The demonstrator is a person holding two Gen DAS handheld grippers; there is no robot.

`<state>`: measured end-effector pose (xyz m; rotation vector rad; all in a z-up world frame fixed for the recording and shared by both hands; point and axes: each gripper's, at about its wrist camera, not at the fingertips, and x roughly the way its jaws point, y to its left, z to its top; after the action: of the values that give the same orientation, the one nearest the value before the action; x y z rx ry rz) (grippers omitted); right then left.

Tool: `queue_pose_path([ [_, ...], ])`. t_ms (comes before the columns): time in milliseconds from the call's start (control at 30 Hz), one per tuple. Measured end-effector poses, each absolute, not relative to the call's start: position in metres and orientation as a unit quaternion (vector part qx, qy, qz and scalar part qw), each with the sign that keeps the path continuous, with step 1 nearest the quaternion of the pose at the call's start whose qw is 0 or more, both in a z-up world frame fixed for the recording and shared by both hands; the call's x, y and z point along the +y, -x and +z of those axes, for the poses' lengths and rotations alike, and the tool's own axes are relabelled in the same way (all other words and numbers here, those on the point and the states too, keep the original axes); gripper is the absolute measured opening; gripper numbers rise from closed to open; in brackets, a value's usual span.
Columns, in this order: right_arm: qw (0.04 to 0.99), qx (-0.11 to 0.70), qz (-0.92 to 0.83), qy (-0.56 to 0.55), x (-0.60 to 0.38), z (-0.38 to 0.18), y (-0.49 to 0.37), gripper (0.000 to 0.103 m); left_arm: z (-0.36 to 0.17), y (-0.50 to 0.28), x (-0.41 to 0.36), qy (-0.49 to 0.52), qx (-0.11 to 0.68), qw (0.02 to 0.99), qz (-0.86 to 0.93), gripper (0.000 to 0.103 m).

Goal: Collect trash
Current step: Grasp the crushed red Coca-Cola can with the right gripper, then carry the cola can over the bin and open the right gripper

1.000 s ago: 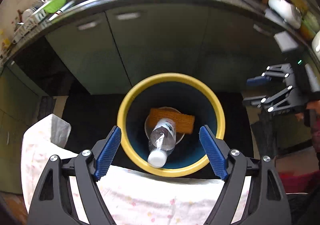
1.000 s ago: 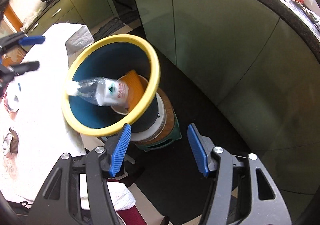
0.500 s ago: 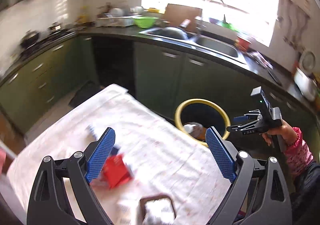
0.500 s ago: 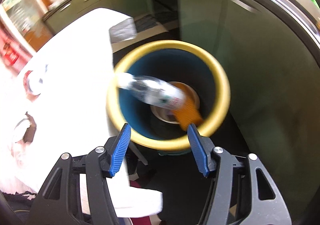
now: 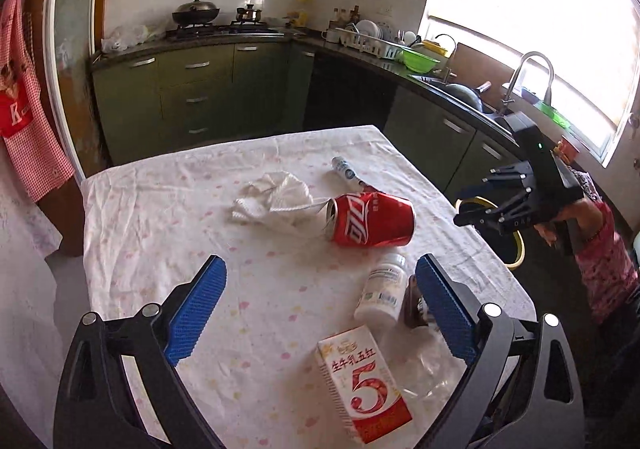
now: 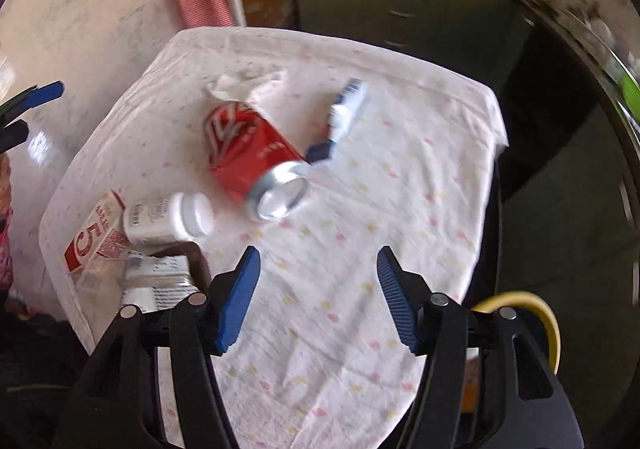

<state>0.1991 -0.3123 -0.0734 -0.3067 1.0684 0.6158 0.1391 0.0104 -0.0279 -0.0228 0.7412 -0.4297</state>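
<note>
Both claws gaping and empty now: left gripper [image 5: 318,307] and right gripper [image 6: 318,295] swung off the yellow bin [image 6: 548,329] back to the table; carton [image 5: 362,383] nearest, can [image 5: 370,220] beyond, so next pickup's coming.

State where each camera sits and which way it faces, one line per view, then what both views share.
Left wrist: rides the left tongs, looks across the table toward stove and sink; shows its open blue pads, plus the right tongs held in the person's hand.
Right wrist: rides the right tongs, looks down over the table from the yellow bin side; left tongs at the left edge.
Shared: red can, white pill bottle, carton.
</note>
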Motion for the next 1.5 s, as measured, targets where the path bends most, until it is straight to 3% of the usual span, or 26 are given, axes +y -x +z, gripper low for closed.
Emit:
queue_pose_path([
  [133, 0.751, 0.514, 0.363, 0.2, -0.261, -0.066, -0.234, 0.071, -0.045, -0.13, 0.032, 0.028, 0.365, 0.908, -0.204, 0.098],
  [433, 0.629, 0.57, 0.418, 0.324, -0.182, -0.104, -0.281, 0.071, -0.073, -0.131, 0.058, 0.054, 0.376, 0.907, -0.18, 0.098],
  [767, 0.568, 0.62, 0.434, 0.324, -0.157, -0.144, -0.3, 0.068, -0.083, -0.142, 0.072, 0.069, 0.379, 0.905, -0.178, 0.098],
  [900, 0.571, 0.614, 0.433, 0.331, -0.152, -0.148, -0.293, 0.045, -0.088, -0.147, 0.073, 0.07, 0.386, 0.903, -0.176, 0.098],
  [1500, 0.677, 0.536, 0.389, 0.322, -0.184, -0.08, -0.254, 0.044, -0.069, -0.127, 0.05, 0.046, 0.368, 0.909, -0.191, 0.098],
])
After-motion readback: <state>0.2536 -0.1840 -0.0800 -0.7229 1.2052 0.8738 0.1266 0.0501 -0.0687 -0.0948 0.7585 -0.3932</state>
